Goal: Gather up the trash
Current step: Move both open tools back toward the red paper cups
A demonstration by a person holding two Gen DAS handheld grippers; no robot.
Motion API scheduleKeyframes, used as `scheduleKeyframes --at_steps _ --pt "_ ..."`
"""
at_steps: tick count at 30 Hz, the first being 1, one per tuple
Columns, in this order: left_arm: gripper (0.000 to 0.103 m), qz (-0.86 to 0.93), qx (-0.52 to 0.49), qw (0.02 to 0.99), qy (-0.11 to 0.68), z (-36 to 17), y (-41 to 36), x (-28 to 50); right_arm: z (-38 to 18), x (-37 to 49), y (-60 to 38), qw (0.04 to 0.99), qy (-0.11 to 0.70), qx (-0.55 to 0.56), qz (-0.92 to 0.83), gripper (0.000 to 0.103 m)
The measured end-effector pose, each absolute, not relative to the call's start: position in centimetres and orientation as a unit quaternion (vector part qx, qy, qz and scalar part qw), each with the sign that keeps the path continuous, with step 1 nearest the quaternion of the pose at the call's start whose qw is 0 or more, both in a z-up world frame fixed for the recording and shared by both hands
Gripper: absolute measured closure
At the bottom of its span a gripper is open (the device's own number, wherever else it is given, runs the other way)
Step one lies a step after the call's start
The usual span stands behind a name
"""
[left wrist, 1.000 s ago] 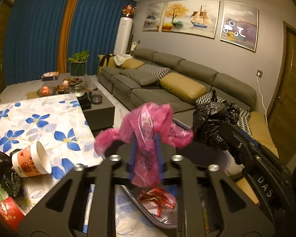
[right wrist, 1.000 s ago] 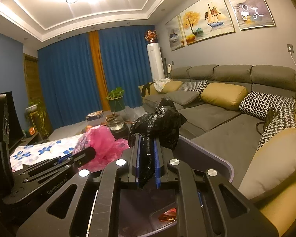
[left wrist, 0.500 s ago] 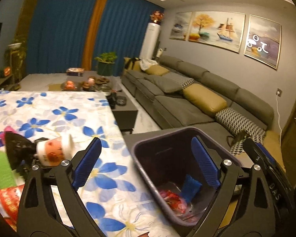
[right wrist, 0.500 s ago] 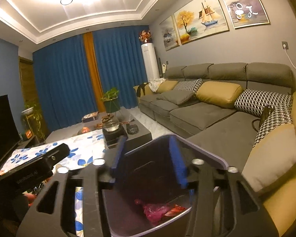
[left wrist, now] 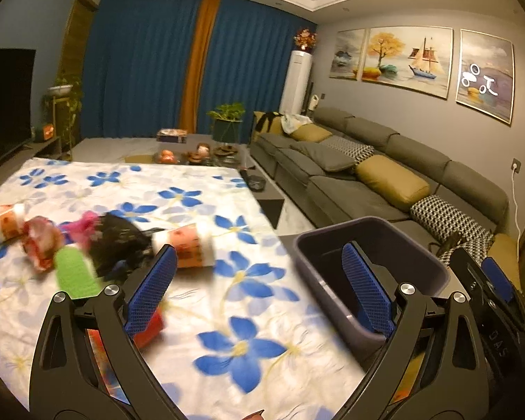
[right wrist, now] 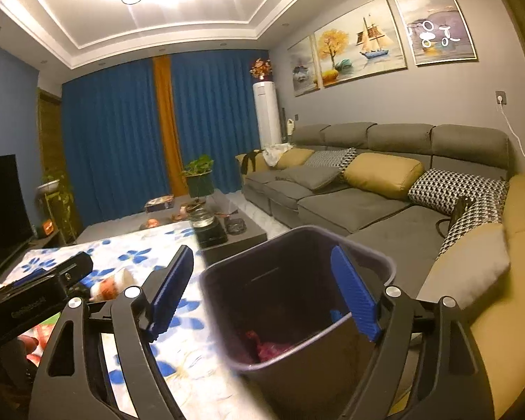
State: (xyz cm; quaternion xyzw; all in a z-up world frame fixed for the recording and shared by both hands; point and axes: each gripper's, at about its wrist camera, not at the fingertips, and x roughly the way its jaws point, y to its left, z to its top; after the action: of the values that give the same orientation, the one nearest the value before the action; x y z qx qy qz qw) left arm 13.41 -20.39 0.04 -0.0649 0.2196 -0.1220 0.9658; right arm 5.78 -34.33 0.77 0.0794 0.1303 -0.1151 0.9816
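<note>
A dark purple trash bin stands off the table's right edge; it also shows in the right wrist view with pink trash inside. My left gripper is open and empty above the floral table. My right gripper is open and empty over the bin. Trash lies on the table's left: a paper cup on its side, a black bag, a green piece, a red wrapper and a second cup.
A grey sofa with yellow and patterned cushions runs along the right wall. A dark coffee table with a kettle and dishes stands beyond the floral table. A TV is at the left.
Both grippers opened and let go: the pink bag and the black bag dropped into the bin. The left gripper has swung left toward the table's trash.
</note>
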Motion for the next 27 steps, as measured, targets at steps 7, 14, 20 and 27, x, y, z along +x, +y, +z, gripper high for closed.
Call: scheduleKeyframes --at_steps 7,14,20,27 --pt "0.01 -0.111 -0.058 0.968 0.218 -0.6 -14.2 9.8 0.0 4.4 -29.8 0.984 0.142 0.064 -0.083 0.024" --pt "0.01 -0.107 -0.03 0.967 0.227 -2.5 -8.4 7.0 -0.5 3.1 -25.8 0.985 0.152 0.056 -0.053 0.024" --pt "0.01 -0.122 -0.036 0.959 0.251 -4.8 -4.2 5.8 -0.8 2.3 -22.9 0.985 0.158 0.061 -0.034 0.024" --pt "0.011 -0.148 -0.061 0.947 0.278 -7.0 -1.1 6.7 -2.0 1.9 -20.0 0.984 0.173 0.048 -0.015 0.024"
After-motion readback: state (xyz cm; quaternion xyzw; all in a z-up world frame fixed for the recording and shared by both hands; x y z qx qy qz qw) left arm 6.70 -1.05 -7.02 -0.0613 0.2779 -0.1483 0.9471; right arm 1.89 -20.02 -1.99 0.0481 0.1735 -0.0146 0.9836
